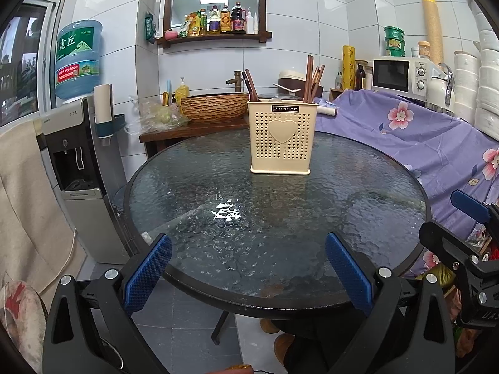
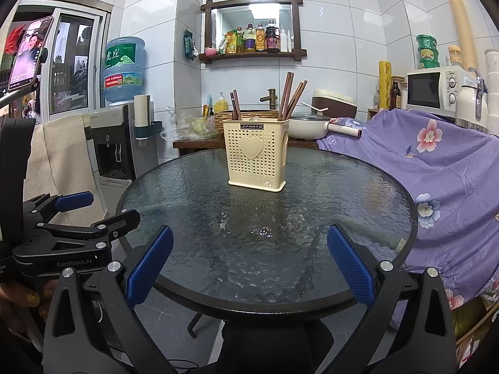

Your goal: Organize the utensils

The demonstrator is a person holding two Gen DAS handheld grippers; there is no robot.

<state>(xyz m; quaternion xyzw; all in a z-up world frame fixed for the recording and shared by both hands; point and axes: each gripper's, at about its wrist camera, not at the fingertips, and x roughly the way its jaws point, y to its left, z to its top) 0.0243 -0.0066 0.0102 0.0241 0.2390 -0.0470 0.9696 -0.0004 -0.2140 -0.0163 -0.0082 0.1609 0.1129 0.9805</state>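
Two grippers wide apart and empty, left gripper (image 1: 248, 275), right gripper (image 2: 249, 272), utensil holder (image 1: 282, 137) well ahead

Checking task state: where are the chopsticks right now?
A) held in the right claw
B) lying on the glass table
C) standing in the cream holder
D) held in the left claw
C: the brown chopsticks stand upright in the cream utensil holder on the glass table; left claw and right claw are both open and hold nothing.
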